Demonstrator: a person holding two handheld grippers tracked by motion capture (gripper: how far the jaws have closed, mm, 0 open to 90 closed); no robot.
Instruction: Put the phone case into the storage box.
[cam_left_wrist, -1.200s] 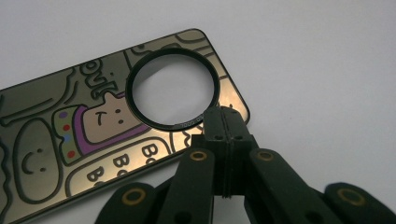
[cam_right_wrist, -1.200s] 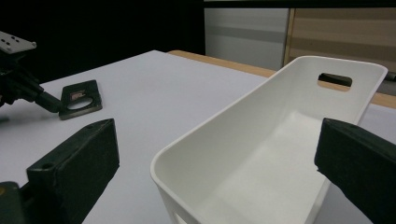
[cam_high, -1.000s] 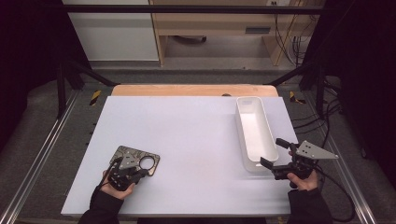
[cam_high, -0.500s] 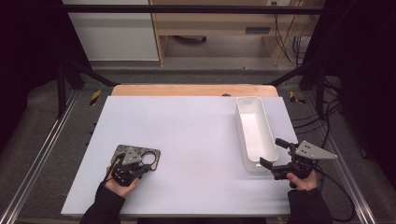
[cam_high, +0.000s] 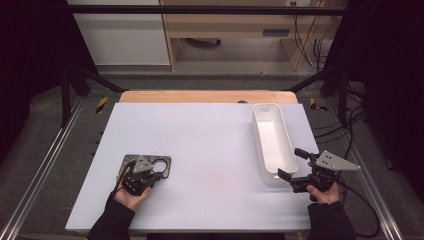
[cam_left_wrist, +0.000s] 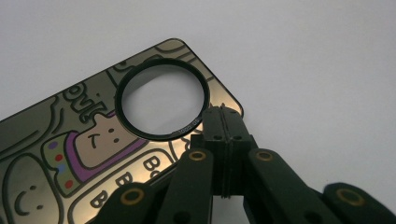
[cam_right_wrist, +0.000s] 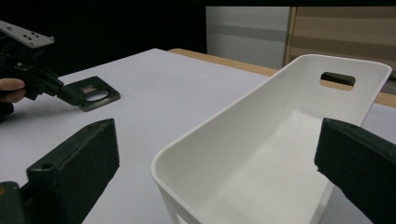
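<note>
A person is sitting at a white table (cam_high: 210, 145), holding a two-jaw tool in each hand. The landmark is a long white bin (cam_high: 273, 142) lying near the table's right edge, with its long axis running away from the person.

The thing being worked on is a flat metal plate (cam_left_wrist: 93, 140), bronze-coloured with cartoon drawings and a round black-rimmed hole near one end. It is lying on the table far to the left of the bin, close to the front edge. In the high view the plate (cam_high: 150, 166) is showing as a small dark rectangle, its long axis running roughly left to right, across the direction of the bin.

The left tool (cam_high: 141, 176) is sitting at the plate's front edge. In the left gripper view the left tool (cam_left_wrist: 223, 122) has its jaws pressed together at the plate's rim, just beside the round hole; they are appearing to be pinching that edge, though the contact itself is hidden under the jaws.

The right tool (cam_high: 291, 165) is hovering at the near end of the bin, its jaws spread wide apart and holding nothing. In the right gripper view the bin (cam_right_wrist: 261, 154) is lying straight ahead between the jaws, and the plate (cam_right_wrist: 95, 96) is far off to its left.

The left hand is much nearer the plate, so any lift is likely falling to it, with the bin lying well to its right.
</note>
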